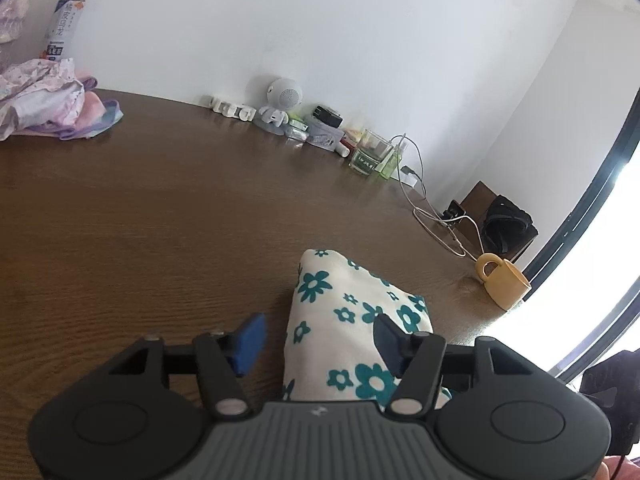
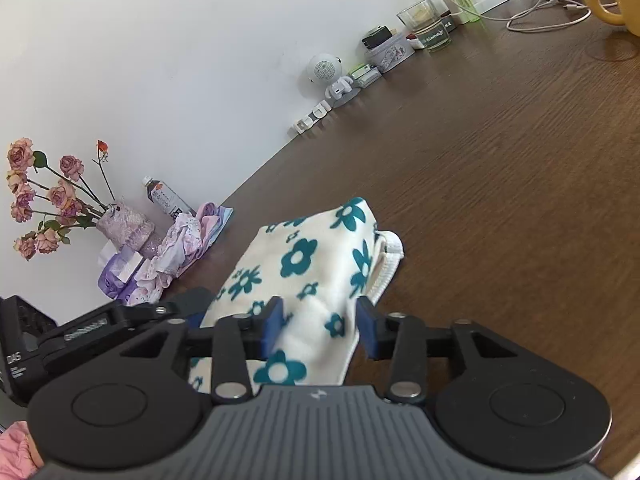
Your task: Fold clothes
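A folded cream garment with teal flowers [image 1: 352,308] [image 2: 304,264] lies flat on the brown wooden table [image 1: 160,220]. My left gripper [image 1: 320,340] hovers open over its near left part: the right blue pad is above the cloth, the left pad above bare wood. My right gripper [image 2: 320,330] is open too, its blue pads straddling the near edge of the garment without pinching it. A white ribbed hem [image 2: 386,264] sticks out on the garment's right side. The left gripper's black body [image 2: 80,336] shows beside the cloth in the right wrist view.
A heap of pastel clothes [image 1: 48,96] [image 2: 176,248] and a bottle [image 1: 66,16] sit at the far left by a vase of roses [image 2: 124,220]. Along the wall stand a round speaker [image 1: 284,94], a glass [image 1: 370,154] and cables [image 1: 440,216]. A yellow mug [image 1: 504,282] stands near the right edge.
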Tool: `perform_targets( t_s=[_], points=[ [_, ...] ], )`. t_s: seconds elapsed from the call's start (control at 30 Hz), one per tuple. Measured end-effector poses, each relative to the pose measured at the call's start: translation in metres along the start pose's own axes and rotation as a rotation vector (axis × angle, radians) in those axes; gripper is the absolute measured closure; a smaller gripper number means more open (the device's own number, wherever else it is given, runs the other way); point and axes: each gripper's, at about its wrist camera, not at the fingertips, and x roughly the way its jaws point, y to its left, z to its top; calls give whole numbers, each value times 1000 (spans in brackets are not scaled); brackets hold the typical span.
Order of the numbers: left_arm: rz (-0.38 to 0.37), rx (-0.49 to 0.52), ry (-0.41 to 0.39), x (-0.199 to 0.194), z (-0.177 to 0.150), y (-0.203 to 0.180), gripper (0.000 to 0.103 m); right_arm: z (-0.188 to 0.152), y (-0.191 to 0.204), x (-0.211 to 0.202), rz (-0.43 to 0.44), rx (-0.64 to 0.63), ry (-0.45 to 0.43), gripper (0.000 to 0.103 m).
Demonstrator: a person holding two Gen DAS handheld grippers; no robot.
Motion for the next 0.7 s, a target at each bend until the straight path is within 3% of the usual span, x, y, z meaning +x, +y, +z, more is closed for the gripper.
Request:
perform_targets(
  t_s=[0.1, 0.2, 0.7],
  points=[
    [-14, 19, -12, -15, -7, -2, 41, -7, -2, 0, 9, 10, 25, 57],
    [-3, 27, -41, -31, -12, 0, 36, -14, 7, -2, 24, -10, 45, 65],
    [99, -59, -117, -72, -21, 28, 35, -59, 82, 8, 185, -175, 210, 64]
  ],
)
